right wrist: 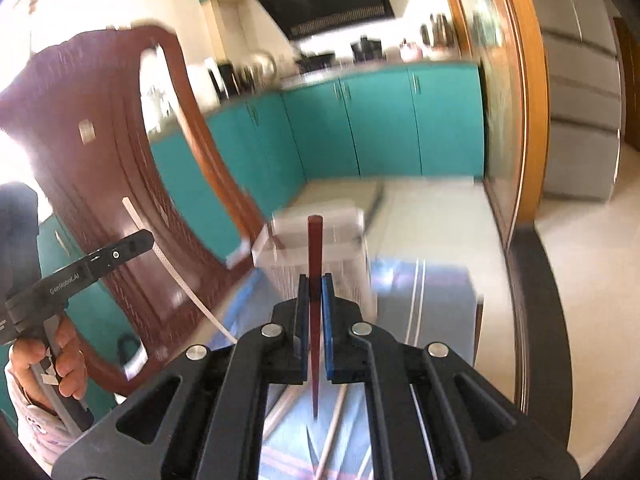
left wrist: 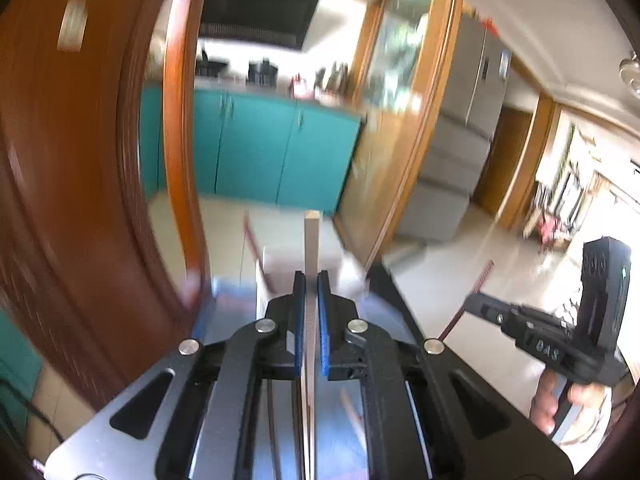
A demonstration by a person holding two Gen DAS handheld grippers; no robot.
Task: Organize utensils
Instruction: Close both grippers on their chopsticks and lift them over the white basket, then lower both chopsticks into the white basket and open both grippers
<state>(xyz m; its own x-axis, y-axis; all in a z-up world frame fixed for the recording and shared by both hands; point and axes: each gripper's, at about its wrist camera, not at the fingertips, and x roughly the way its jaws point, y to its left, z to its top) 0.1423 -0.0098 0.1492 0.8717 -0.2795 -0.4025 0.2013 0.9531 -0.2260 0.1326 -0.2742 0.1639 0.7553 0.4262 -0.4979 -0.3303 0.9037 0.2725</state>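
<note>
Left gripper (left wrist: 311, 280) pinches slim pale wooden chopstick (left wrist: 312, 236) mid-shaft | right gripper (right wrist: 315, 284) clamps tapered dark-red chopstick (right wrist: 314, 248) | both aloft near clear plastic holder (right wrist: 320, 236) | light, stiff, probably slippery: mid-shaft grip suits.
</note>
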